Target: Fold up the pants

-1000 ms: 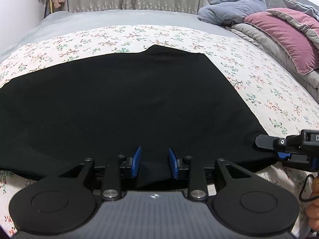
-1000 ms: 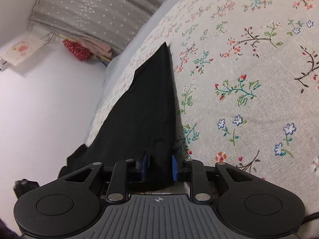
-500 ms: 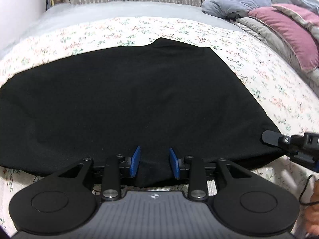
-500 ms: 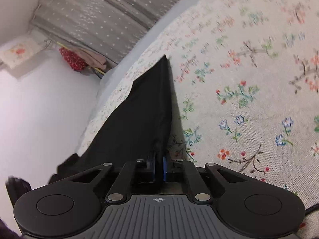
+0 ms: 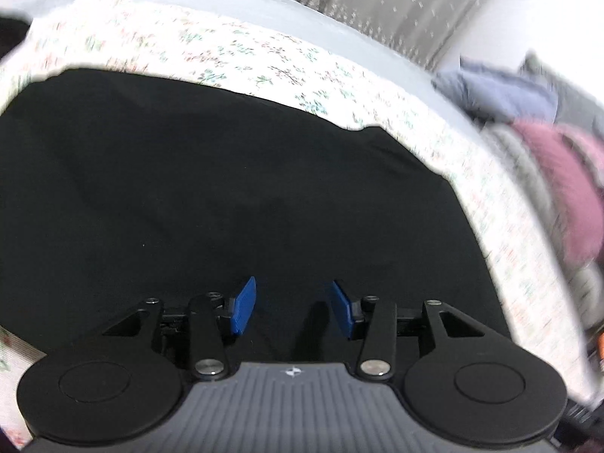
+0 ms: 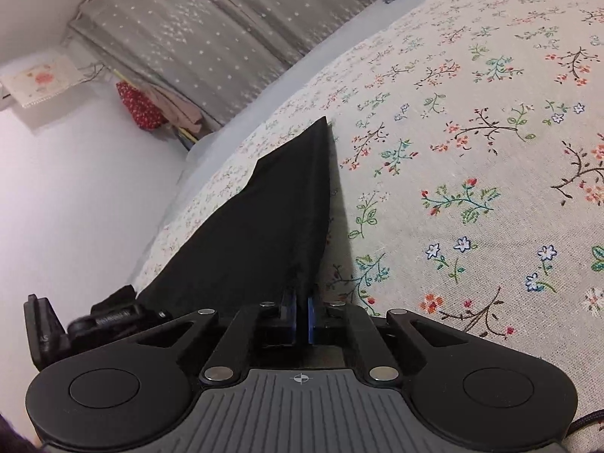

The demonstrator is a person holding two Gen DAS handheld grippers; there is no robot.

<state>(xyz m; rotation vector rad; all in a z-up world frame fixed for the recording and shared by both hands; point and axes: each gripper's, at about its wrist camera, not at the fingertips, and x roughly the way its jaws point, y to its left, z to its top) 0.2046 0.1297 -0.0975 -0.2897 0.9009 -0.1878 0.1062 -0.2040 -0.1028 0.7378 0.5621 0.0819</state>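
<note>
The black pants (image 5: 226, 196) lie spread on the floral bedsheet (image 5: 264, 56). My left gripper (image 5: 292, 307) is open, its blue pads wide apart just above the near part of the pants, holding nothing. In the right wrist view my right gripper (image 6: 301, 319) is shut on the near corner of the black pants (image 6: 264, 226), and the cloth rises from the pads and stretches away across the floral bedsheet (image 6: 472, 151). The left gripper's body (image 6: 87, 324) shows at the lower left of that view.
Pink, grey and blue pillows and a blanket (image 5: 547, 158) are piled at the right of the bed. A grey starred curtain (image 6: 226, 30) hangs behind the bed. A white wall (image 6: 75, 207) runs along the left, with red and pink cloths (image 6: 151, 109) hanging by it.
My right gripper has closed on the corner of the pants and lifted it a little. My left gripper has stayed open and swung left over the pants; its view is motion-blurred.
</note>
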